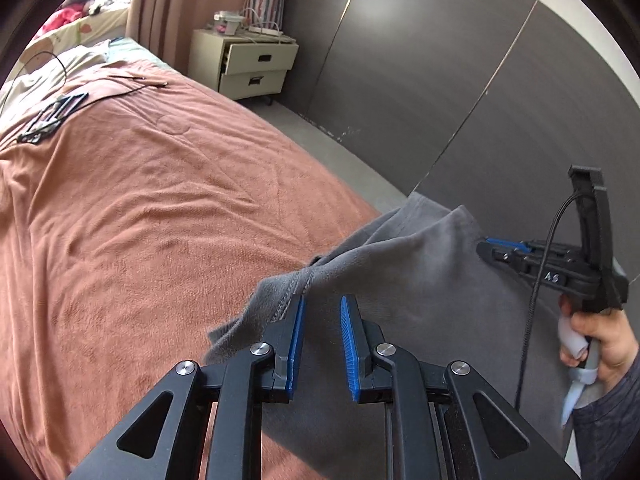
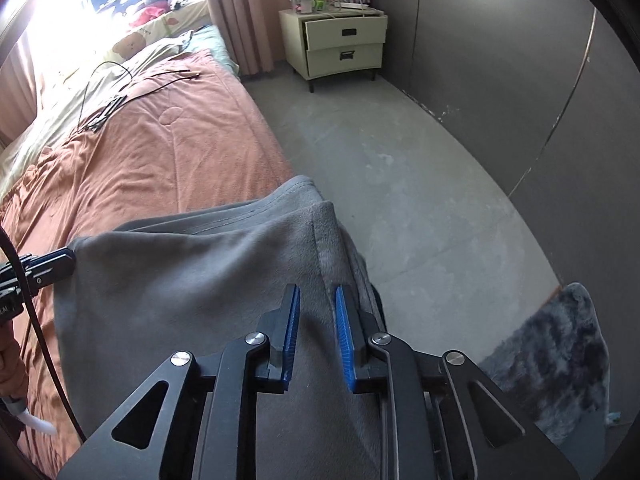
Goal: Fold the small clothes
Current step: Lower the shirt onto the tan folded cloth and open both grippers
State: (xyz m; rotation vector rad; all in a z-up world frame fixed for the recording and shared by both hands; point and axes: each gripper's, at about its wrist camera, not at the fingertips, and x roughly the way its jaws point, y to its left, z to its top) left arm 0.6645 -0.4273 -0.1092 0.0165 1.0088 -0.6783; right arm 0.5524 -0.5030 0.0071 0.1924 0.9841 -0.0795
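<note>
- The salmon-pink blanket (image 1: 132,208) covers the bed, with black cables (image 1: 52,114) lying at its far end.
- The left gripper (image 1: 322,308) has its blue-padded jaws parted, with a seamed fold of the grey garment (image 1: 400,264) lying against the left pad.
- The grey garment hangs at the bed's near edge, held up between the two tools.
- The right gripper (image 2: 316,300) also shows a gap between its pads, with grey cloth lying in and under it.
- A cream nightstand (image 2: 340,46) stands by the dark wall.
</note>
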